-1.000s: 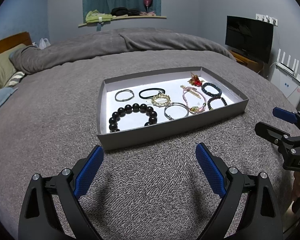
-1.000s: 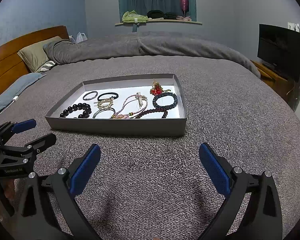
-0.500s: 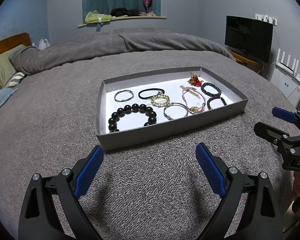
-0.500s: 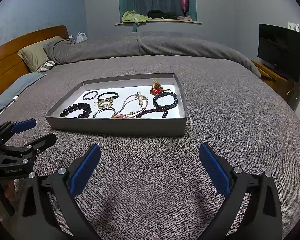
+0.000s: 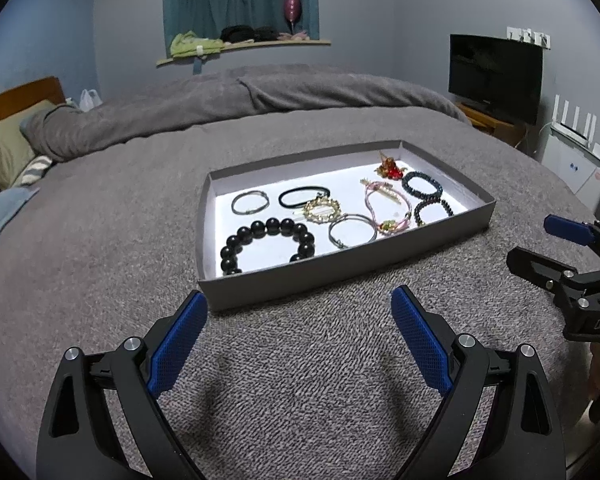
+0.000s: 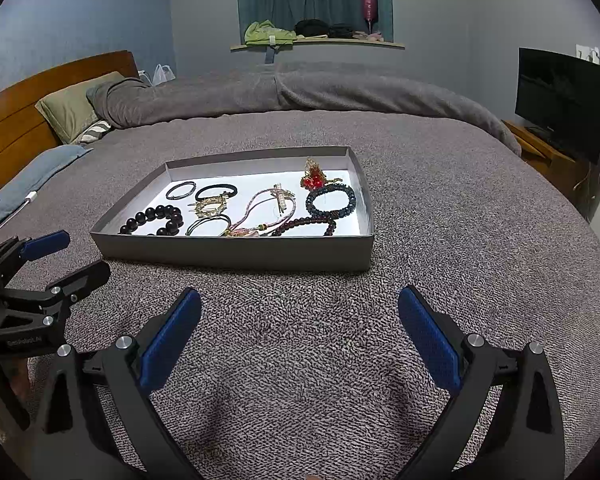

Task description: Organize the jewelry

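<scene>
Hovering unmoved, both grippers (image 5: 298,308) (image 6: 300,304) stay spread before the tray (image 5: 340,270).

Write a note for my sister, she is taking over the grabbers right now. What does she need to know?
Left gripper: open, empty, held over the blanket just short of the tray.
Right gripper: open, empty, also short of the tray.
All the jewelry lies in the tray on the bed: big black bead bracelet at the near left, black hair tie and gold clip in the middle, pink cord bracelet, red charm and two dark bead bracelets to the right.
Done: nothing picked up.
Left: all the sorting.
</scene>
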The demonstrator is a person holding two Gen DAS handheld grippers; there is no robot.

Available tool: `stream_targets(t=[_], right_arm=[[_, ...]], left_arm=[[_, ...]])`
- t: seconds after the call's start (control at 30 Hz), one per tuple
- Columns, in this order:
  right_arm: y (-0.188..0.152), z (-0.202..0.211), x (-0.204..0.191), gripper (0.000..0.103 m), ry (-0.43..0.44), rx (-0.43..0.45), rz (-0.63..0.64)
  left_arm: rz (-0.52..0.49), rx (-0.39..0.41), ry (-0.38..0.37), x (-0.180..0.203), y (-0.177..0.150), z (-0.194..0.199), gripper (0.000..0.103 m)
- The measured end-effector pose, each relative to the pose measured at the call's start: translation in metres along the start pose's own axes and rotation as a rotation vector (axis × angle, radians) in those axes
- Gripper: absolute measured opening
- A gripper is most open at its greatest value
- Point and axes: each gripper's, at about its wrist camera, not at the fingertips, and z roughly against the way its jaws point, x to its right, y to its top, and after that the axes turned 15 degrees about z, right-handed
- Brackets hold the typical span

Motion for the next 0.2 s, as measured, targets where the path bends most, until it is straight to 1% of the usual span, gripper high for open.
stream_targets(t=[0.2], right_arm=[[-0.0004, -0.0013, 0.0006, 0.097, -0.003, -0.002, 0.001]], left_arm=[[0.010, -0.009, 0.007, -0.0026, 0.0010, -0.0016, 0.093]])
